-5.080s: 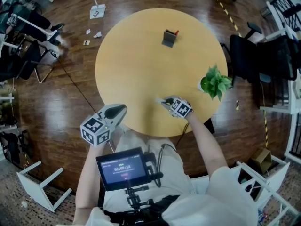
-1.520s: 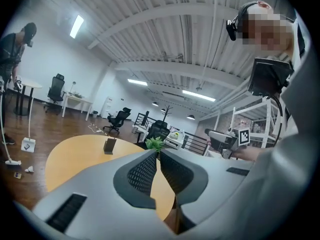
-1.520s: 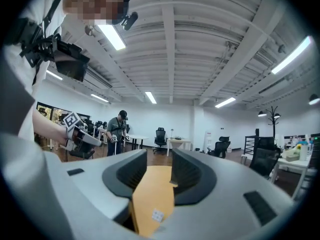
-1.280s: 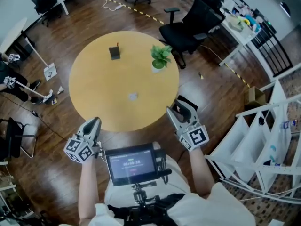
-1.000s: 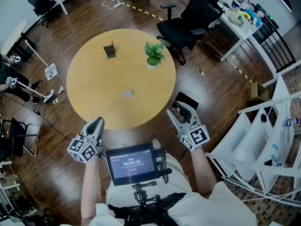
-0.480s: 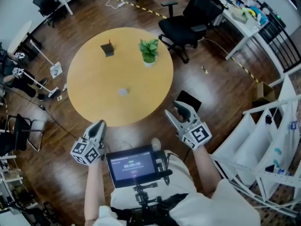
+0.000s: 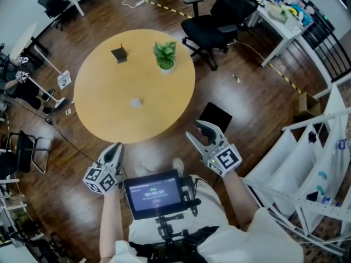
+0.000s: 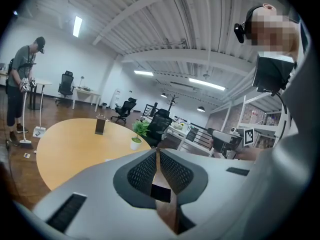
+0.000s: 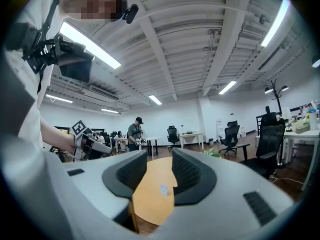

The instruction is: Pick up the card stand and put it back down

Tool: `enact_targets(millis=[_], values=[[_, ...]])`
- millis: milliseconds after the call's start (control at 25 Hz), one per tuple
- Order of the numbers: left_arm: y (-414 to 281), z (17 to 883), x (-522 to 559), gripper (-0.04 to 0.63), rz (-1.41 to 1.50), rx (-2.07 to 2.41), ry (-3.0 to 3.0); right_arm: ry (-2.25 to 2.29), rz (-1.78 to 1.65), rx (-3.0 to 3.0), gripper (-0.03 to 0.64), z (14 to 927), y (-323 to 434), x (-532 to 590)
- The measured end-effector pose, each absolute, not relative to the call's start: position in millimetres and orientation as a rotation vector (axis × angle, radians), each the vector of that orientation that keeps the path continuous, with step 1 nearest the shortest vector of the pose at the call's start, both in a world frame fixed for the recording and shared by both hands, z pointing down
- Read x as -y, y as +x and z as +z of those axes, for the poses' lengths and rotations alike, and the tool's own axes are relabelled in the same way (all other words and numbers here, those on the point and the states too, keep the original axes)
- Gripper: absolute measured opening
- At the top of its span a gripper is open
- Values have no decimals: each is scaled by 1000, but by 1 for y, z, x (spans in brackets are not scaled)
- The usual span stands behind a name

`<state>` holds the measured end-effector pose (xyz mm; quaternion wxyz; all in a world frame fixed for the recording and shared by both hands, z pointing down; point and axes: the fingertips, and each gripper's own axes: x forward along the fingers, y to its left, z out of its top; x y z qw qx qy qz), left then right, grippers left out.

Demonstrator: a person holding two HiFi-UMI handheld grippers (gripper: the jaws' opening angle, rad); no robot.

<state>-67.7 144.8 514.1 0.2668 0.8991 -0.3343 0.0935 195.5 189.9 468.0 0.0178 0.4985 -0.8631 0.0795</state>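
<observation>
The card stand, a small dark upright holder, stands on the far side of the round wooden table; in the left gripper view the card stand is far off. A small white card lies flat near the table's middle. My left gripper is shut with nothing in it, its fingertips pressed together. My right gripper is open and empty, and the table shows through its gap. Both hang over the floor, short of the table's near edge.
A potted plant stands on the table to the right of the stand. A black office chair sits behind the table, and a dark flat square lies on the floor near my right gripper. White shelving is at the right. A person stands far left.
Both grippers and the view have drawn back from the table, which now lies farther away and to the left. Five seconds ago the right gripper was over the table's near edge.
</observation>
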Motion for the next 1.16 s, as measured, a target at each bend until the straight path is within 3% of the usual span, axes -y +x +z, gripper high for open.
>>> enact_targets(millis=[1160], values=[[-1,547,-177,18,441,687,2437,1685,130,2594,169,440,230,-261]])
